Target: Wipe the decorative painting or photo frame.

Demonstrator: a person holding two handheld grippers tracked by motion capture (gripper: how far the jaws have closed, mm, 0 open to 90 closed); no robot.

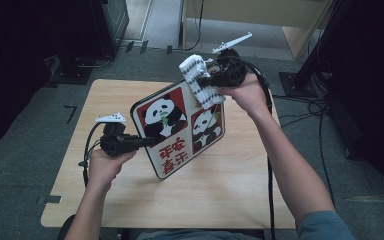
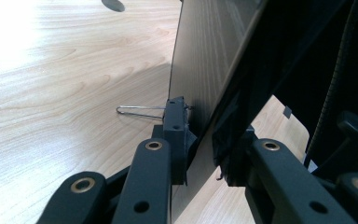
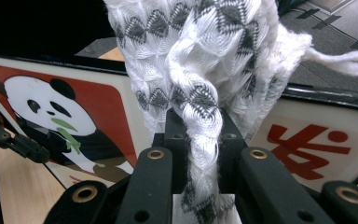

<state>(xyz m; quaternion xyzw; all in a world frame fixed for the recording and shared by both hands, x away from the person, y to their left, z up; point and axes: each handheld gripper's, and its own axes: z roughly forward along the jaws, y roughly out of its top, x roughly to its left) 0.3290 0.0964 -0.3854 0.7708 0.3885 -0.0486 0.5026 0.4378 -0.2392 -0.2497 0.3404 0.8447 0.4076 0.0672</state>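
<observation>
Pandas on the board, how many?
2. One panda is in the upper-left red square of the board; the other panda is in the red square to its right, just below the cloth, which may hide part of the board.

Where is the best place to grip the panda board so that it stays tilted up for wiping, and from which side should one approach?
Grip the thin left edge of the panda board, coming level from its left, as the left gripper does. The board is flat and tilted, so jaws only fit across an edge, and this leaves the face free for the cloth.

A panda-printed board (image 1: pixel 180 130) is held tilted above the table, while a white-and-grey knitted cloth (image 1: pixel 200 82) is pressed against its upper edge.
</observation>
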